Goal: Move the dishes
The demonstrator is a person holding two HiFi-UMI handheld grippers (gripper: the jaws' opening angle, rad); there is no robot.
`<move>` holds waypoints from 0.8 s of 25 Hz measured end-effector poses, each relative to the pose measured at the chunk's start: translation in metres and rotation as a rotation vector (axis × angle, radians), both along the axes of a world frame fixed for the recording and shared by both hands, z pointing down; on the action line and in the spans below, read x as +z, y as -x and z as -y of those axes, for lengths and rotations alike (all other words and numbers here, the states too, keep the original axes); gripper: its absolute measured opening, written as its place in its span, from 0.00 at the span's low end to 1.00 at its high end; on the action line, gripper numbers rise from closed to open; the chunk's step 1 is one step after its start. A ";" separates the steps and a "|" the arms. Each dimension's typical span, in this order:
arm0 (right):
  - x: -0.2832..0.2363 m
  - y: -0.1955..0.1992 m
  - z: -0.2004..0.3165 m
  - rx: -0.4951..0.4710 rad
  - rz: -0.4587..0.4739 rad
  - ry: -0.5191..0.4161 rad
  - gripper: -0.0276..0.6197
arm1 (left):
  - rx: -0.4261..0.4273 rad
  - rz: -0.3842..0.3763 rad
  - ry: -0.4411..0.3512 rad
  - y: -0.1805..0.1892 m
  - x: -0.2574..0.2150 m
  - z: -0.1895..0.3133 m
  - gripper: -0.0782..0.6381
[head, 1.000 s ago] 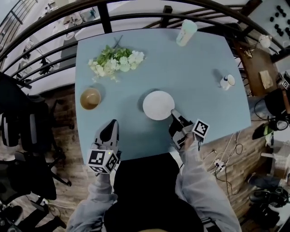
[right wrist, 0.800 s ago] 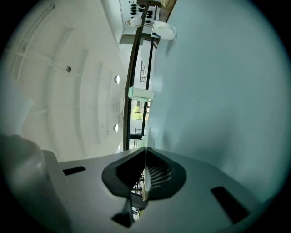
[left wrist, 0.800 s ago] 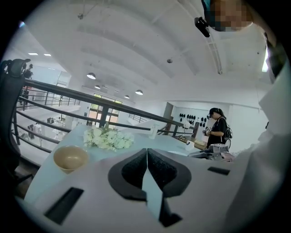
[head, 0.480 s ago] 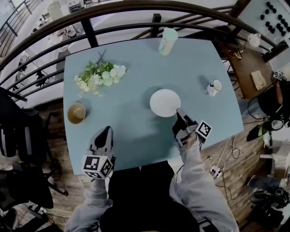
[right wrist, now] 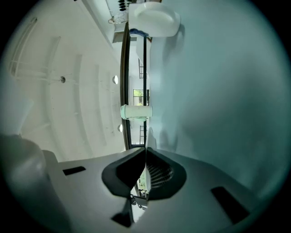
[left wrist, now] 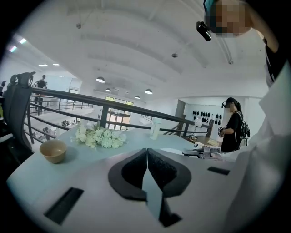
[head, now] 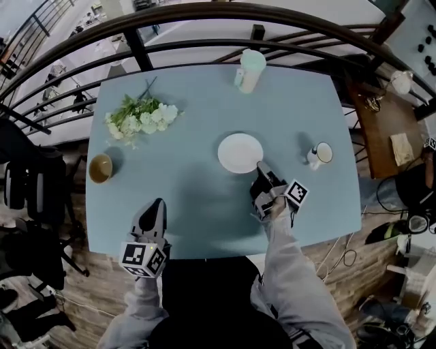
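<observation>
A white plate [head: 238,151] lies in the middle of the pale blue table [head: 204,211]. My right gripper [head: 259,166] is shut on the plate's near right rim and lies rolled onto its side. In the right gripper view its jaws [right wrist: 145,152] stand closed, with only a thin edge between them. My left gripper [head: 159,202] is shut on nothing near the table's front edge, and its own view [left wrist: 147,151] shows the pads together. A tan bowl [head: 100,168] [left wrist: 52,150] sits at the table's left edge. A small white mug [head: 319,154] [right wrist: 152,19] stands right of the plate.
White flowers [head: 139,117] [left wrist: 100,137] lie at the back left. A tall pale cup [head: 250,70] [right wrist: 135,111] stands at the far edge. A dark railing [head: 204,13] curves behind the table. Black chairs [head: 27,191] stand left, a wooden desk [head: 388,129] right. A person [left wrist: 234,129] stands beyond.
The right gripper has moved the plate to the right across the table, closer to the mug. The left gripper has shifted along the near edge, still shut.
</observation>
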State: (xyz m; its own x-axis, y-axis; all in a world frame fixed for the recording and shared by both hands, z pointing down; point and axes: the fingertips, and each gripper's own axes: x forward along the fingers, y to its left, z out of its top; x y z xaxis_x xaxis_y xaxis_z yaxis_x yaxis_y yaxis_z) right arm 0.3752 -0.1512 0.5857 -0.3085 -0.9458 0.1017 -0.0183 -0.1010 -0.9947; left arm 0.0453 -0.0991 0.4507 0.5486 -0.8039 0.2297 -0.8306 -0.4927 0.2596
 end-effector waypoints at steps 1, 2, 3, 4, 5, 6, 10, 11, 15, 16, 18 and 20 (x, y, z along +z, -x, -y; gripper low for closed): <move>0.002 -0.003 0.007 -0.005 0.007 -0.004 0.07 | -0.018 0.005 0.003 -0.004 0.002 -0.002 0.13; 0.004 -0.005 0.014 -0.011 0.018 -0.005 0.07 | -0.037 0.010 0.006 -0.008 0.003 -0.005 0.13; 0.006 -0.005 0.020 -0.019 0.029 -0.005 0.07 | -0.057 0.016 0.010 -0.011 0.004 -0.008 0.13; 0.007 -0.004 0.025 -0.030 0.037 -0.003 0.07 | -0.079 0.021 0.014 -0.014 0.005 -0.011 0.13; 0.009 -0.002 0.029 -0.041 0.041 0.002 0.07 | -0.100 0.026 0.017 -0.017 0.006 -0.015 0.13; 0.010 -0.001 0.032 -0.051 0.041 0.007 0.07 | -0.118 0.027 0.016 -0.020 0.007 -0.018 0.13; 0.016 0.004 0.040 -0.085 0.036 0.036 0.08 | -0.161 0.008 0.007 -0.034 0.009 -0.029 0.13; 0.017 0.006 0.039 -0.091 0.034 0.044 0.07 | -0.160 0.010 0.009 -0.038 0.009 -0.032 0.13; 0.021 0.007 0.031 -0.098 0.003 0.083 0.07 | -0.148 0.038 0.018 -0.045 0.011 -0.040 0.13; 0.023 0.008 0.029 -0.101 -0.013 0.096 0.07 | -0.147 0.038 0.019 -0.044 0.011 -0.039 0.13; 0.025 0.010 0.021 -0.104 -0.035 0.125 0.07 | -0.150 0.024 0.022 -0.041 0.011 -0.036 0.13; 0.029 0.011 0.012 -0.101 -0.044 0.156 0.07 | -0.150 0.008 0.022 -0.039 0.009 -0.033 0.13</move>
